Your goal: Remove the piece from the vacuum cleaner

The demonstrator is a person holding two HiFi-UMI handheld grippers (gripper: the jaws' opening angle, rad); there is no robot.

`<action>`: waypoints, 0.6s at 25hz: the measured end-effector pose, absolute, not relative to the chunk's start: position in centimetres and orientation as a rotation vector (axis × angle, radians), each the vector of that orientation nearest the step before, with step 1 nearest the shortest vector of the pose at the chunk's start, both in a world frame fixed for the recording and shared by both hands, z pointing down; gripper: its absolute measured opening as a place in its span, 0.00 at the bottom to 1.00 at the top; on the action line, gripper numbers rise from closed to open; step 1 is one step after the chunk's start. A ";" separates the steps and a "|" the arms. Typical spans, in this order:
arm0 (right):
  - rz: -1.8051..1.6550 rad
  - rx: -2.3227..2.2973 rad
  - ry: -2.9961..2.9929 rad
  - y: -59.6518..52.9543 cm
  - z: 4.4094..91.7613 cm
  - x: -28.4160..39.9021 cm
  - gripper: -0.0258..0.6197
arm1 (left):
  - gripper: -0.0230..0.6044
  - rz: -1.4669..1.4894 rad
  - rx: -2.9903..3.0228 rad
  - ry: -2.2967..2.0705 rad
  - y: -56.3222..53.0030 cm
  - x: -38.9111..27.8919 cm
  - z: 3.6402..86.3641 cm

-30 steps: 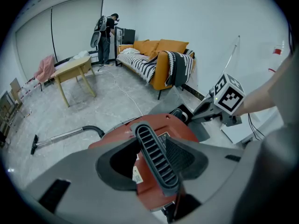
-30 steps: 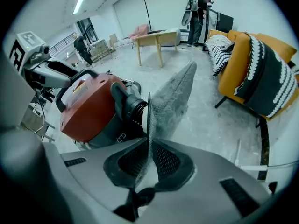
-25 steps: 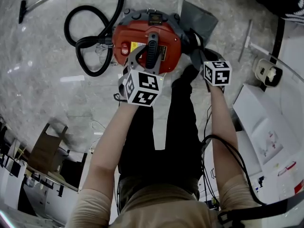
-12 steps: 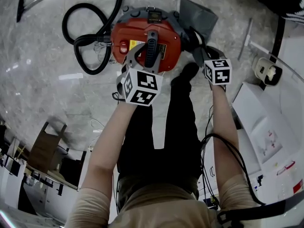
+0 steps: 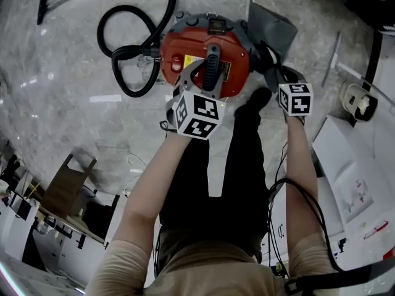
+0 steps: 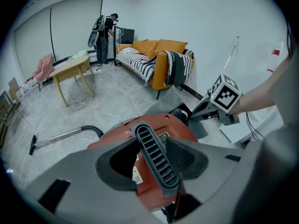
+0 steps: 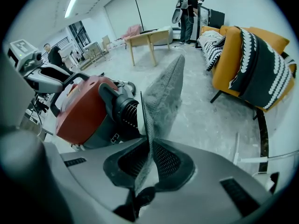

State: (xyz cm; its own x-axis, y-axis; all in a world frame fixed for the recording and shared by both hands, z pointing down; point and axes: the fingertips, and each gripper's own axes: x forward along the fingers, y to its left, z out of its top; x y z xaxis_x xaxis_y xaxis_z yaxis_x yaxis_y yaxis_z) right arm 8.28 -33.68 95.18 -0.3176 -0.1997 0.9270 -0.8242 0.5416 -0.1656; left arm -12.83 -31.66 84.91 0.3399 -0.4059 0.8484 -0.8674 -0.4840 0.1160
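A red vacuum cleaner [image 5: 196,54] stands on the marble floor in front of the person's legs. My left gripper [image 5: 207,79] comes down from above, shut on the vacuum's black ribbed carry handle [image 6: 156,155], which fills the gap between the jaws. At the vacuum's right side my right gripper [image 5: 272,74] is shut on the edge of a grey fabric dust bag [image 7: 163,94]. The bag [image 5: 271,24] stands up beside the black round port [image 7: 122,110] on the vacuum body [image 7: 81,111]. In the left gripper view the right gripper [image 6: 211,110] shows behind the vacuum.
A black hose [image 5: 126,48] coils left of the vacuum, and a metal wand with a floor nozzle [image 5: 43,8] lies beyond it. A thin tube [image 5: 334,51] and white furniture [image 5: 352,165] are at the right. An orange sofa [image 6: 159,55], a wooden table [image 6: 72,71] and a person [image 6: 103,31] are further off.
The head view has shifted, so the vacuum and both grippers sit a little further right and lower in the picture. Both grips look unchanged.
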 end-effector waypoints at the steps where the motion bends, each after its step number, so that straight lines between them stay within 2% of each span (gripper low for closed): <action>1: 0.810 0.845 -1.817 -33.7 95.2 8.0 0.10 | 0.33 1.062 2.036 -1.107 -31.7 -13.1 84.9; 15: 0.795 0.830 -1.802 -34.6 95.8 8.7 0.10 | 0.33 1.074 2.029 -1.106 -31.7 -13.2 84.9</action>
State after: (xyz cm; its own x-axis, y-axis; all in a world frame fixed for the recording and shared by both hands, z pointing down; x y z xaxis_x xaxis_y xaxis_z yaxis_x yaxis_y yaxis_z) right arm 8.68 -34.62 95.84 -0.3054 -0.1891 0.9333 -0.8168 0.5558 -0.1546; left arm -13.17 -31.69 84.89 0.3307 -0.3960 0.8566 -0.8678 -0.4844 0.1111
